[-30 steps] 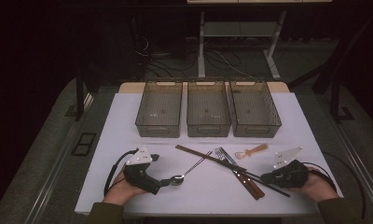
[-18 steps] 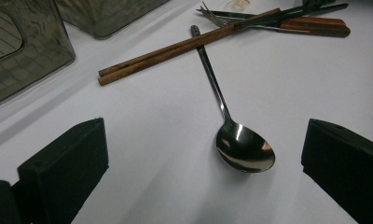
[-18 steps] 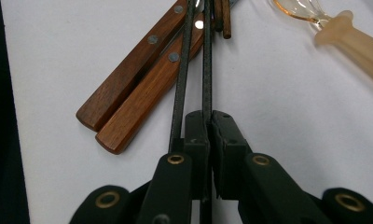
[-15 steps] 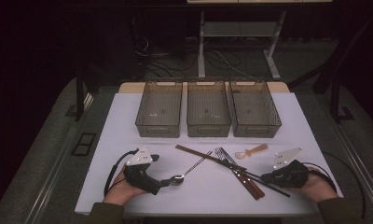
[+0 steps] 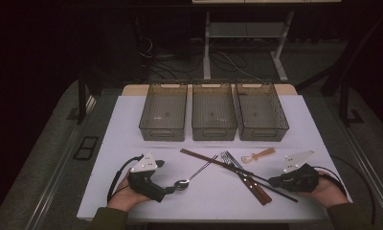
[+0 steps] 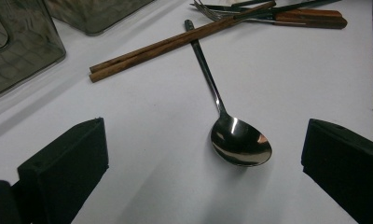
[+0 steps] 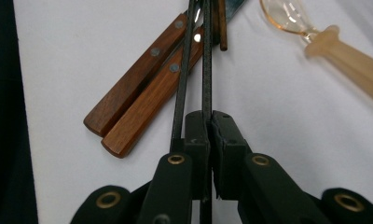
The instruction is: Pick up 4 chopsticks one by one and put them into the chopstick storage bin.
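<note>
The left tool (image 5: 173,188) rested low on the white table (image 5: 132,124), its jaws spread wide and gripping nothing; the bowl of a metal spoon (image 6: 240,141) lay on the table between them, nearer the jaw at the right of the left gripper view, touching neither. The spoon's handle ran away from the tool and passed under a pair of brown wooden chopsticks (image 6: 175,43). The right tool (image 7: 209,135) was clenched on one of two thin black chopsticks (image 7: 206,60); the second lay just beside the jaws. These black sticks crossed over a fork and knife with wooden handles (image 7: 142,91). A translucent amber spoon (image 5: 258,155) lay near the right tool. Three clear bins (image 5: 213,132) stood in a row at the far side.
</note>
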A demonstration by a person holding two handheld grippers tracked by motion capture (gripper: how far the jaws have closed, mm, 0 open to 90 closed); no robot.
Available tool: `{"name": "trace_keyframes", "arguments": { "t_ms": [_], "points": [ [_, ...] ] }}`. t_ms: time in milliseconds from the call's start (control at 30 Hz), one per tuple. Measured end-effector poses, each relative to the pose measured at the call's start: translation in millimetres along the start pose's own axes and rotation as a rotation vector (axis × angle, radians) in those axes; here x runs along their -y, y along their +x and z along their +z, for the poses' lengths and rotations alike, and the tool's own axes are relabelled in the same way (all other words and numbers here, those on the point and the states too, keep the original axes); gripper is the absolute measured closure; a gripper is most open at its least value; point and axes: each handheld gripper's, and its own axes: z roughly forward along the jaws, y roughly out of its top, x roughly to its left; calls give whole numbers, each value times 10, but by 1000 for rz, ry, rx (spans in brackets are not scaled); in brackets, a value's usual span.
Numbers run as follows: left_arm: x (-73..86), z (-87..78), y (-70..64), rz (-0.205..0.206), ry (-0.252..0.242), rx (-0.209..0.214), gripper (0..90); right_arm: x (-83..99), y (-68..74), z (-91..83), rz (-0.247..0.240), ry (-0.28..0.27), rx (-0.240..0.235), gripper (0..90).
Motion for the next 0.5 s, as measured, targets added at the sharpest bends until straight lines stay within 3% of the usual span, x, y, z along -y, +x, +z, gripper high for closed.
{"name": "trace_keyframes", "arguments": {
  "t_ms": [500],
  "points": [
    [-10, 19, -3, 1, 4, 12, 0, -85, -20, -101, 60, -75, -4, 856]
  ]
}}
